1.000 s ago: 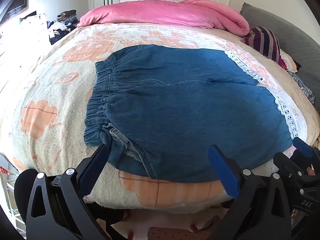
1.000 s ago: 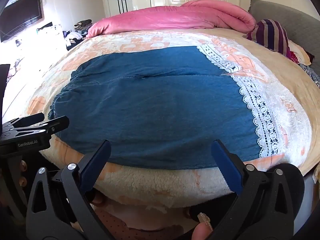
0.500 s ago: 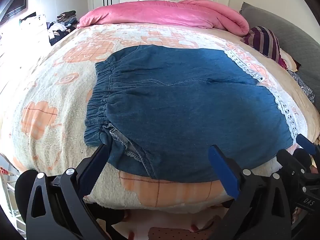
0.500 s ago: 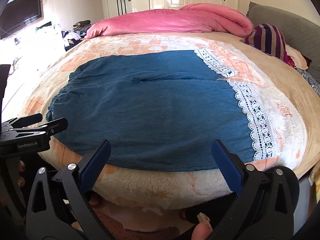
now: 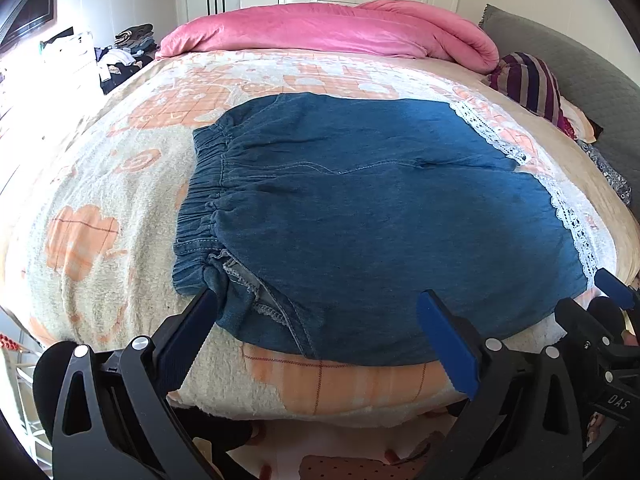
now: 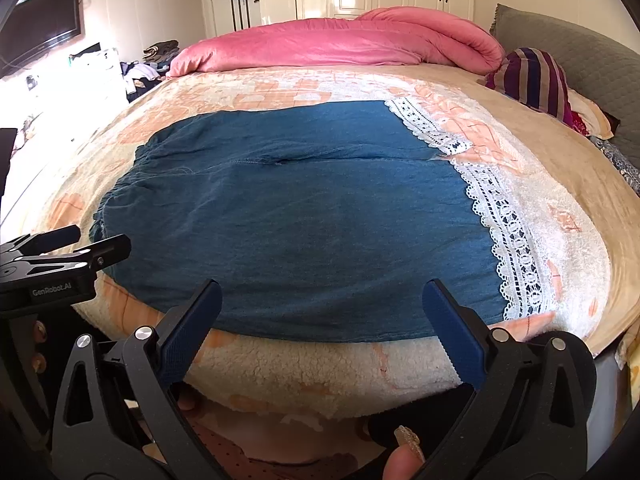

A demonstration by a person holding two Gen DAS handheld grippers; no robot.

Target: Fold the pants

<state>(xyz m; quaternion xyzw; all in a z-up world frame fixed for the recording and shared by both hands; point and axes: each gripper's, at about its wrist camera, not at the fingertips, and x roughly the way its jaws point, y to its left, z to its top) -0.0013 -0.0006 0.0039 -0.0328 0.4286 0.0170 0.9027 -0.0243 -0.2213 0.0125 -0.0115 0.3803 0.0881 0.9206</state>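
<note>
Blanket [image 5: 120, 184] partly hidden under pants [image 5: 380, 216]; fingertip [image 6: 400, 466] cut by frame edge.

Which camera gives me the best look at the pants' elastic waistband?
The left wrist view: the waistband lies in full view, gathers and stitching clear. The right wrist view shows it only as a dim, foreshortened edge at the pants' left side.

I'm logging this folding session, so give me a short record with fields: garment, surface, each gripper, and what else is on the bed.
garment: blue denim pants with white lace hems, spread flat
surface: fleecy peach-patterned blanket
left gripper: open, at the near waistband corner
right gripper: open, at the near leg edge
also on bed: pink duvet, striped pillow
</note>
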